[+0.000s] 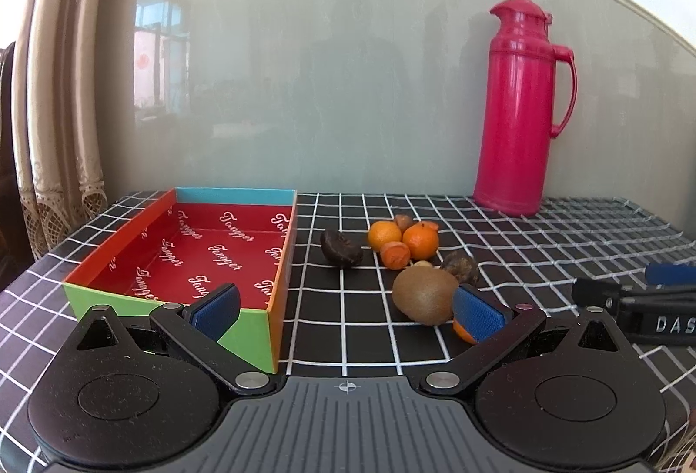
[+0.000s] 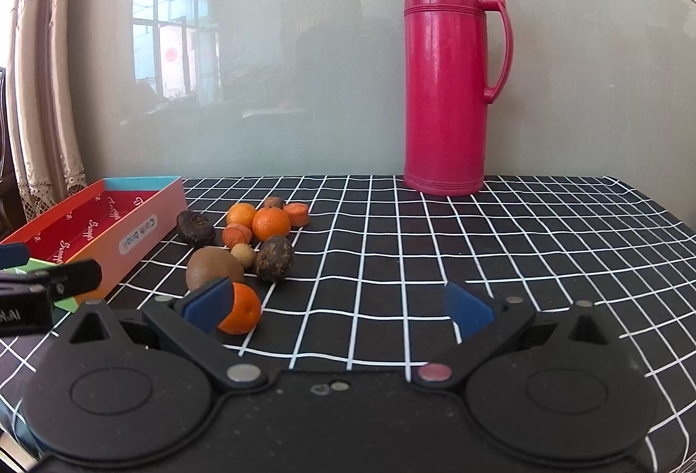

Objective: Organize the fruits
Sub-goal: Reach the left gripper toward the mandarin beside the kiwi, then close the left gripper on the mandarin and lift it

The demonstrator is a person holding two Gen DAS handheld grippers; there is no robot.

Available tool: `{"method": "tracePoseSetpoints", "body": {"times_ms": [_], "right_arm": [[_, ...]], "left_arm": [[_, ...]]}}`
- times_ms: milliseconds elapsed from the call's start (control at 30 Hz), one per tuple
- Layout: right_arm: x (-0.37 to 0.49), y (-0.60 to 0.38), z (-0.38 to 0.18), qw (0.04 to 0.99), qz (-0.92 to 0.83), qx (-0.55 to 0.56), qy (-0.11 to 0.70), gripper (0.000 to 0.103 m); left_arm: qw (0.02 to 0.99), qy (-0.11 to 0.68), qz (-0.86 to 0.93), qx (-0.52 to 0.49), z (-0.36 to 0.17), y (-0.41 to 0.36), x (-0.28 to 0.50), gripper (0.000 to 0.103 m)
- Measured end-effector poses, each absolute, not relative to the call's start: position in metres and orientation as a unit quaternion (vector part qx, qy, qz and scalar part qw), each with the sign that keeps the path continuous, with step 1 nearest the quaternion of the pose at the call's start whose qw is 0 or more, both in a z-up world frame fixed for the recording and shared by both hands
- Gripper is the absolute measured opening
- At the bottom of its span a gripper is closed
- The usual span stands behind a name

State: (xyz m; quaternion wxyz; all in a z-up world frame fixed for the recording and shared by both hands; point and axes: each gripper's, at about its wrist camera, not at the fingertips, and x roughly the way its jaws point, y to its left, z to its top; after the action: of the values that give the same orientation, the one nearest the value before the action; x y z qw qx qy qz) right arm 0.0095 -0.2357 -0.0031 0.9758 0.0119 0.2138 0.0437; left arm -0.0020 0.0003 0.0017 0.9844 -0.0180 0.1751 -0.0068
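A shallow red-lined box [image 1: 209,251] sits on the left of the checked cloth; it also shows in the right wrist view [image 2: 108,221]. Beside it lies a cluster of fruit: a kiwi [image 1: 424,294] [image 2: 213,268], oranges [image 1: 419,240] [image 2: 270,224], dark wrinkled fruits [image 1: 341,248] [image 2: 274,258] and a near orange [image 2: 241,308]. My left gripper [image 1: 348,310] is open and empty, its right finger next to the kiwi. My right gripper [image 2: 337,305] is open and empty, its left finger by the near orange.
A tall pink thermos jug [image 1: 520,108] [image 2: 448,73] stands at the back against the glossy wall. A curtain [image 1: 56,90] hangs at the left. The right gripper shows at the right edge of the left wrist view [image 1: 644,299].
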Motion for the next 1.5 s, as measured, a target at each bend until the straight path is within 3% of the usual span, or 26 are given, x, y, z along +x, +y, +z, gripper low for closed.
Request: {"method": "tracePoseSetpoints", "body": {"times_ms": [467,600,800,833,867,933,1100,1167,1300,1500], "right_arm": [[0.020,-0.266,0.002,0.977,-0.008,0.026,0.213,0.103],[0.024,-0.284,0.006,0.977,-0.025,0.038,0.209,0.103],[0.030,-0.316,0.003,0.974,-0.058,0.057,0.209,0.103],[0.029,-0.322,0.001,0.974,-0.064,0.061,0.210,0.103],[0.029,-0.327,-0.001,0.973,-0.069,0.064,0.212,0.103],[0.029,-0.337,-0.006,0.970,-0.078,0.076,0.220,0.103],[0.027,-0.349,-0.013,0.965,-0.090,0.080,0.232,0.103],[0.027,-0.349,-0.015,0.965,-0.089,0.076,0.235,0.103],[0.029,-0.348,-0.016,0.964,-0.086,0.074,0.238,0.103],[0.035,-0.334,-0.012,0.966,-0.073,0.071,0.237,0.103]], "left_arm": [[0.971,0.233,-0.053,-0.020,-0.015,-0.051,0.021,0.103],[0.975,0.214,-0.059,-0.011,-0.019,-0.075,0.031,0.103],[0.962,0.269,-0.049,-0.005,-0.032,-0.092,0.057,0.102],[0.960,0.275,-0.052,-0.008,-0.034,-0.093,0.060,0.094],[0.959,0.277,-0.054,-0.010,-0.036,-0.095,0.063,0.071],[0.953,0.297,-0.056,-0.020,-0.041,-0.096,0.070,0.054],[0.952,0.302,-0.054,-0.015,-0.047,-0.106,0.076,0.050],[0.951,0.305,-0.049,-0.011,-0.047,-0.106,0.075,0.037],[0.950,0.304,-0.064,-0.018,-0.045,-0.099,0.072,0.037],[0.971,0.236,-0.041,0.017,-0.022,-0.077,0.049,0.037]]}}
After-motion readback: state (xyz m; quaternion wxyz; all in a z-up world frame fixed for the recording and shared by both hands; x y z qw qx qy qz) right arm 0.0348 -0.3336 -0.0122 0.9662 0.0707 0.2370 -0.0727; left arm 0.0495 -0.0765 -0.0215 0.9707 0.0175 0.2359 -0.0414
